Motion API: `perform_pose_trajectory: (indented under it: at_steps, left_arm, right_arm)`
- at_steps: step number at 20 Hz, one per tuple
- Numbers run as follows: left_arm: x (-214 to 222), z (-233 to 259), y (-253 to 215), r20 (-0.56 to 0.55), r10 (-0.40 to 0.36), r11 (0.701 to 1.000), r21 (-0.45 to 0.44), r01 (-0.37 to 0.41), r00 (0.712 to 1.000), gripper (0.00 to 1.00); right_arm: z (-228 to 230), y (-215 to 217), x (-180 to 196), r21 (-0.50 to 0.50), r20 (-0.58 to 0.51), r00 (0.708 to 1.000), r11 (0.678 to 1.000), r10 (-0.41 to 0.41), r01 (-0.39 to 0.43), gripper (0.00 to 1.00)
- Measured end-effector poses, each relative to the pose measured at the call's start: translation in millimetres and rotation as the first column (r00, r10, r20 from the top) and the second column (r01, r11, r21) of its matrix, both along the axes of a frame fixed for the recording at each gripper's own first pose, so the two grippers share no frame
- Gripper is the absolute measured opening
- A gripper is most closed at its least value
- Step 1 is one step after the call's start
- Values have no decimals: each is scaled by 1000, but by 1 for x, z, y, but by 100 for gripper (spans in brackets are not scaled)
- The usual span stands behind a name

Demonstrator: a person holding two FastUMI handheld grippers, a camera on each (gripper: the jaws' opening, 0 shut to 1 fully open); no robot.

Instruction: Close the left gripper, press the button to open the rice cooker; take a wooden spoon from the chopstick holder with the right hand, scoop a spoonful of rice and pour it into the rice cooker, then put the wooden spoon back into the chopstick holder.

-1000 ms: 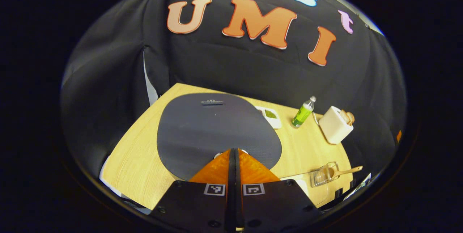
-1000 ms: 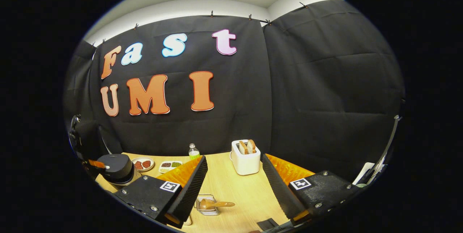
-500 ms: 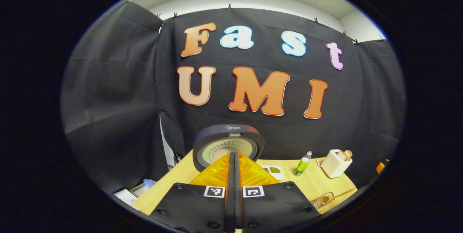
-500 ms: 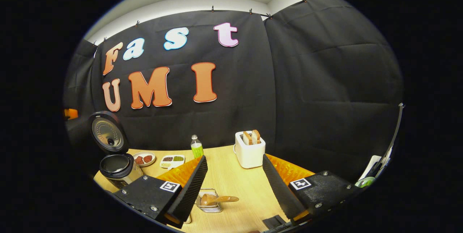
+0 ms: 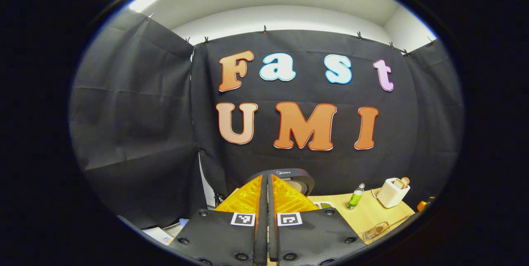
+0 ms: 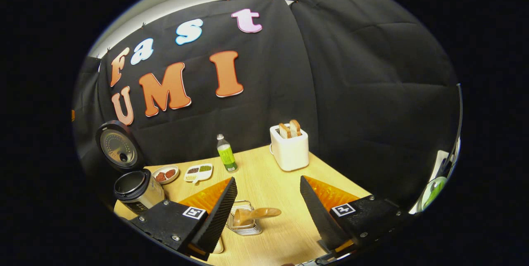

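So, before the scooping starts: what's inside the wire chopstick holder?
The wire chopstick holder holds a wooden spoon, handle poking out rightward. Its bottom is hidden behind the right gripper.

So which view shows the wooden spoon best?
The right gripper view: the wooden spoon lies across the wire chopstick holder, just ahead of the open right gripper. The left gripper view shows it small and distant.

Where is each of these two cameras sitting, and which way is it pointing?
Left gripper view: rides the left tool, shut; faces the back wall over the rice cooker's raised lid.
Right gripper view: rides the right tool, open; looks down at the wooden spoon in the chopstick holder.
Both share the toaster and the bottle.
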State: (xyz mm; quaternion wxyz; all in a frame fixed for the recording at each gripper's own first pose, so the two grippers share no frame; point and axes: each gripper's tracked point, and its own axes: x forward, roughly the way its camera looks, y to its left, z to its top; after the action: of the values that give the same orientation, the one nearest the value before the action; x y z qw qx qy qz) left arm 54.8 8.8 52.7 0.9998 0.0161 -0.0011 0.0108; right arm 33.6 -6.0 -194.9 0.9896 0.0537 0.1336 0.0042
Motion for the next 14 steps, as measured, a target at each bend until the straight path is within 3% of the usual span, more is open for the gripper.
perform_pose_trajectory:
  at_steps: [2, 5, 6, 11, 13, 14]
  left_arm:
    - [0, -6, 9, -8, 23, 1000, 5, -23, 1000, 6]
    - [0, -9, 12, -28, 33, 999, 12, -32, 999, 29]
    - [-3, -10, 12, -32, 20, 1000, 11, -20, 999, 29]
    - [0, -9, 12, -8, 27, 999, 35, -26, 1000, 78]
    - [-6, 0, 9, 27, 26, 998, 51, -28, 999, 97]
    - [-6, 2, 7, 37, 27, 998, 59, -29, 999, 98]
  right_arm:
    - [-24, 1, 1, -6, -41, 999, 1000, -7, 7, 95]
    - [-47, 4, 0, 42, -100, 995, 999, -5, 9, 95]
    - [-53, 6, 1, 75, -113, 994, 997, -4, 13, 95]
    - [-81, 14, 10, 196, -178, 984, 980, 0, 36, 92]
    - [-89, 19, 13, 241, -203, 979, 969, 1, 49, 78]
    - [-90, 23, 16, 272, -213, 977, 961, 4, 55, 61]
